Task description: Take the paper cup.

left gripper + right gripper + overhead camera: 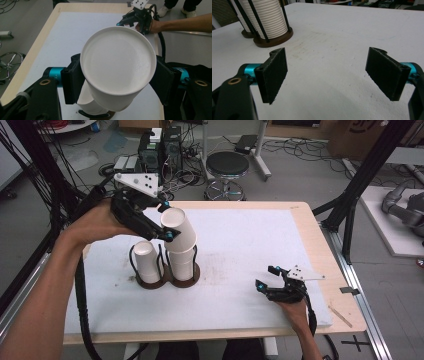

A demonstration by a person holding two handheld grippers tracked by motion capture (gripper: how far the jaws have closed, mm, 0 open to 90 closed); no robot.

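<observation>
A white paper cup (178, 229) hangs tilted, base up, over the right-hand stack of cups (183, 264), and my left gripper (169, 221) is shut on its sides. In the left gripper view the cup (117, 60) shows its round closed base between the two pads (72, 83). A second, shorter stack (147, 262) stands to the left in the same brown two-ring holder (167, 281) with black rods. My right gripper (267, 277) rests open on the white mat at the front right, jaws wide and nothing between them (329, 75). The ribbed stack (265, 17) stands far to its left.
A white mat (240, 245) covers the wooden table (310, 235). Behind the table stand a black stool (227, 167) and computer boxes with cables (160, 147). Black frame posts (360, 195) rise at the right. The other hand's gripper (136, 18) shows far off.
</observation>
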